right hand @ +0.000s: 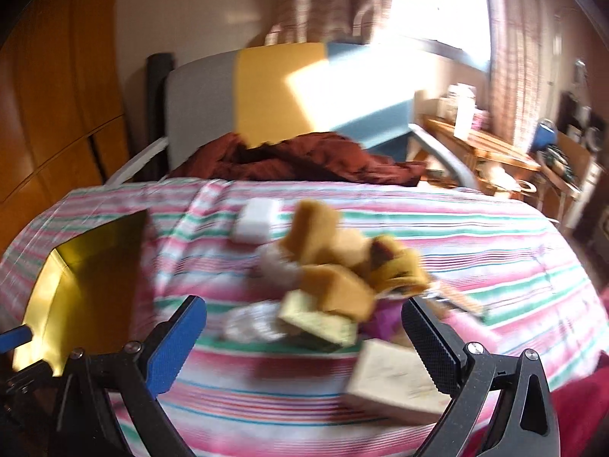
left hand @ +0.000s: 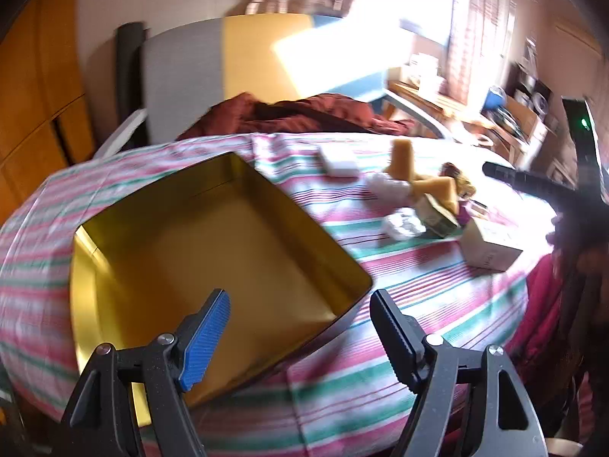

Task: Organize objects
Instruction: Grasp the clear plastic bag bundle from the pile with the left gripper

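An empty gold tin box (left hand: 198, 236) lies on the striped cloth, right in front of my left gripper (left hand: 300, 308), which hangs open over its near corner with nothing between its fingers. The same gold tin box (right hand: 87, 285) shows at the left of the right wrist view. My right gripper (right hand: 304, 320) stands wide open above a pile of yellow sponges (right hand: 331, 262), clear wrappers (right hand: 255, 323) and a yellow-green sponge (right hand: 316, 320). A white block (right hand: 255, 219) lies behind the pile, and a pale carton (right hand: 392, 377) lies near the right finger. The pile (left hand: 426, 190) shows in the left wrist view too.
The table (right hand: 495, 251) wears a pink, green and white striped cloth. A dark red garment (right hand: 297, 160) lies at its far edge, in front of a grey, yellow and blue chair (right hand: 266, 91). Cluttered wooden shelves (right hand: 495, 144) stand at the right. A red sleeve (left hand: 540, 316) shows at the right.
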`<action>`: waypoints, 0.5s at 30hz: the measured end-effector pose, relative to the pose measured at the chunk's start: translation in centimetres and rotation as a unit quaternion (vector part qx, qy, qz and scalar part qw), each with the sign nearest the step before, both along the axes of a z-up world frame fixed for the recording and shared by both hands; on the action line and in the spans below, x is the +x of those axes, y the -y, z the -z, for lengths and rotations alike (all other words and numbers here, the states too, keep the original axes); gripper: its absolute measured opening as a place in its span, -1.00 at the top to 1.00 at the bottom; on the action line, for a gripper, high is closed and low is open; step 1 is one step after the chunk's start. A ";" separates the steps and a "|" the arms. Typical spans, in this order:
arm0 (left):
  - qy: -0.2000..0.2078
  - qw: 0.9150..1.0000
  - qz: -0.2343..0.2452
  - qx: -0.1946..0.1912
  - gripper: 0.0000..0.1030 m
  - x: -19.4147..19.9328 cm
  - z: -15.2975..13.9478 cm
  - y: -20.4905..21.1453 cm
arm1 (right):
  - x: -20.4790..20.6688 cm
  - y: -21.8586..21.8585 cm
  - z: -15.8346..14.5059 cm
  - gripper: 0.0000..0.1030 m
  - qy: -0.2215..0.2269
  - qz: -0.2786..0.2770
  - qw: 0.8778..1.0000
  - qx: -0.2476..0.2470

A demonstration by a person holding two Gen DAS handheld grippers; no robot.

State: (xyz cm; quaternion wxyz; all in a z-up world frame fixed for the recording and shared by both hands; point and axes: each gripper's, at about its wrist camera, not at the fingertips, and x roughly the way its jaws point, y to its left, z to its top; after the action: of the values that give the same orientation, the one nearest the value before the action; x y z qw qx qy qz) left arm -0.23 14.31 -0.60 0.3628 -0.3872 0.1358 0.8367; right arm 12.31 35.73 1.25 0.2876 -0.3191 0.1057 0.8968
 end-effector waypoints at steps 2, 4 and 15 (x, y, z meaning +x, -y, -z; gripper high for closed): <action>0.008 1.000 0.021 -0.013 -0.50 -0.3 0.1 -2.0 | 1.6 -2.9 -0.5 -1.00 -0.006 0.034 0.999 -0.004; 0.015 0.999 0.042 -0.018 -0.50 -0.5 0.3 -3.6 | 2.9 -5.0 -0.7 -1.00 -0.013 0.062 0.998 -0.008; 0.043 0.986 0.135 -0.091 -0.47 -1.7 3.3 -15.1 | 6.0 -10.9 1.5 -1.00 -0.061 0.130 0.984 -0.107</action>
State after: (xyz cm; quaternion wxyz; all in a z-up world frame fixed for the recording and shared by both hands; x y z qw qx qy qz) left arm -1.95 29.45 -3.94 0.4410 -0.4327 0.2465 0.7467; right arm 18.27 46.59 -0.28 0.3586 -0.2760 0.2588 0.8534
